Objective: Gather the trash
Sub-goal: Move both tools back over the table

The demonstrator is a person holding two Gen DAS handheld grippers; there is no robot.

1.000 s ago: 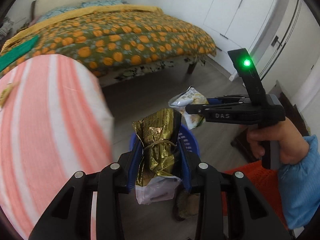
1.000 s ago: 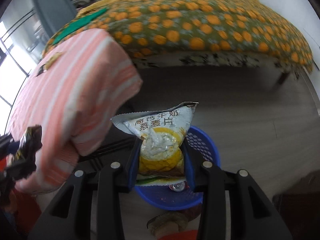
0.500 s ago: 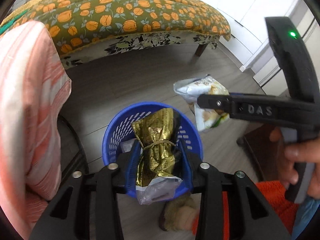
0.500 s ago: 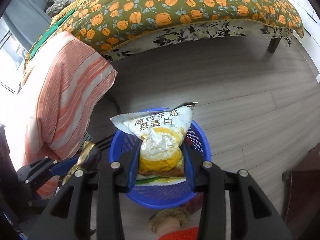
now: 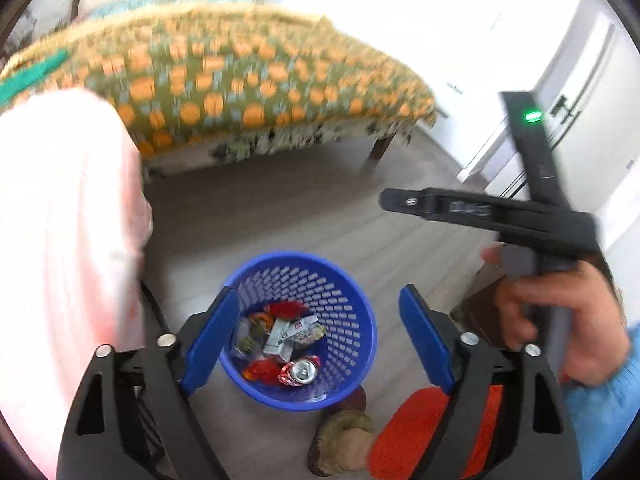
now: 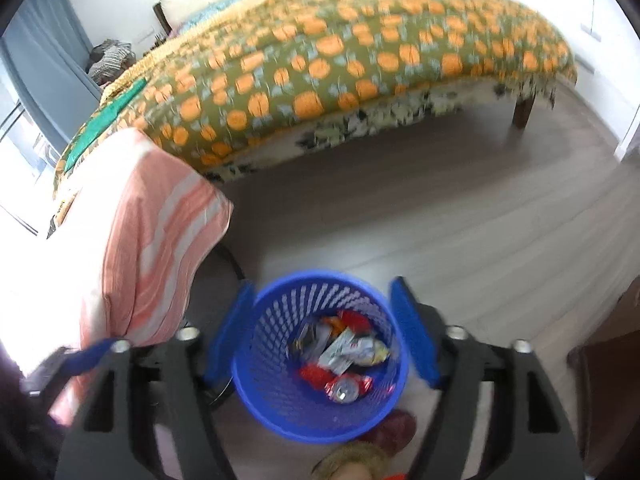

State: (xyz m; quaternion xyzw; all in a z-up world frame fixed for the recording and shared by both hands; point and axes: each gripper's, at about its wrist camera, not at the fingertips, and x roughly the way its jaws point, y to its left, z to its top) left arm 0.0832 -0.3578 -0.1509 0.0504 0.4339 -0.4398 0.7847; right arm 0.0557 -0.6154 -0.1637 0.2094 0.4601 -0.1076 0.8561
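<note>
A blue mesh basket (image 5: 352,364) stands on the wood floor right below both grippers. Inside it lie crumpled wrappers (image 5: 290,330) and a red drinks can (image 5: 301,371). My left gripper (image 5: 318,292) hangs above the basket, its jaws opening wide with nothing between the blue pads (image 5: 210,336). My right gripper (image 6: 320,283) hovers over the same basket (image 6: 260,384), jaws also opening and empty. The wrappers (image 6: 348,350) and can (image 6: 346,390) show on the basket's bottom. A hand (image 5: 560,320) holds the right tool's black body (image 5: 480,212) at the right of the left wrist view.
A bed with an orange-flowered cover (image 6: 340,60) fills the back. A pink striped cloth (image 6: 160,232) drapes over something on the left, close to the basket. A furry slipper (image 5: 344,436) and an orange trouser leg (image 5: 416,428) are beside the basket. White cupboard doors (image 5: 580,80) stand at right.
Both grippers have let go: the gold wrapper has left the left jaws, the white-and-yellow bag the right jaws. Both jaws have spread wide over the basket.
</note>
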